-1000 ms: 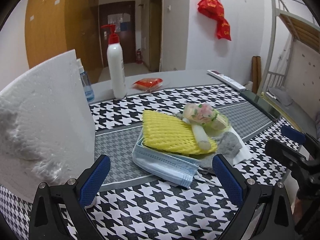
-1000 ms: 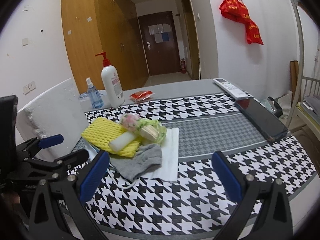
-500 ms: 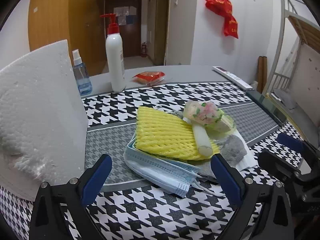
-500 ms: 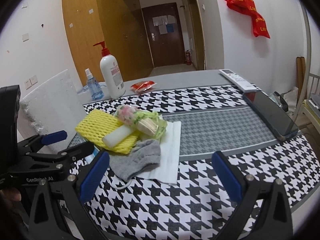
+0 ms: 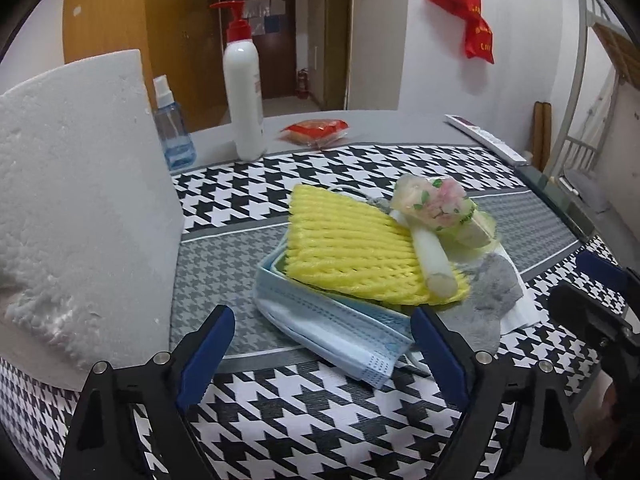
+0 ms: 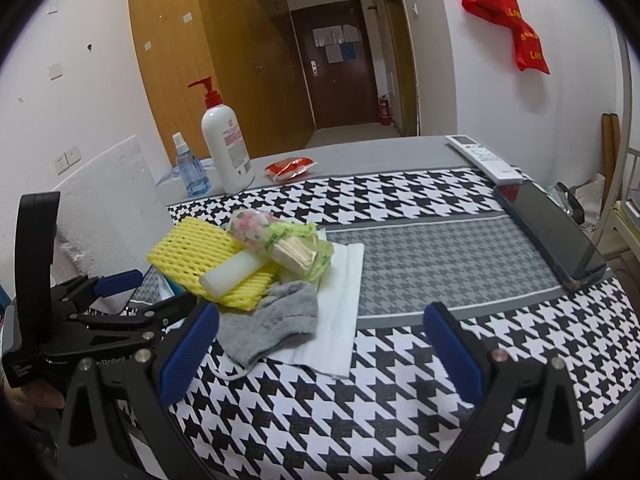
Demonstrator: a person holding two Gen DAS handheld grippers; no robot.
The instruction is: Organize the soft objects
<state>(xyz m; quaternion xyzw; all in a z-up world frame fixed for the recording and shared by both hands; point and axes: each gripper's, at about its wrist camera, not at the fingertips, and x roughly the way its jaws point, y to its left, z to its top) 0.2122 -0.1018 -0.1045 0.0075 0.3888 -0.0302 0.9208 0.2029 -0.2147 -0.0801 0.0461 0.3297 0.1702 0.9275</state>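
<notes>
White foam block (image 5: 76, 208) far left on bench (image 5: 320, 420); left gripper (image 5: 320, 354) wide open, empty, now nearer blue mask (image 5: 336, 324) under yellow foam net (image 5: 356, 252). Grey sock (image 6: 276, 316) right of pile; right gripper (image 6: 320, 350) wide open, empty. Approach step, likely; next: close on one item.

A black-and-white houndstooth cloth (image 6: 400, 196) with grey bands is covering the table. Near its left edge a yellow ribbed foam net (image 5: 352, 248) is lying over a pale blue mask (image 5: 340, 324), with a white foam stick (image 5: 430, 260), a green-and-pink flowered bag (image 5: 436, 204), a grey sock (image 6: 272, 326) and a white tissue (image 6: 340, 296). At the far edge a white bottle (image 6: 226, 148) is wearing a red pump.
</notes>
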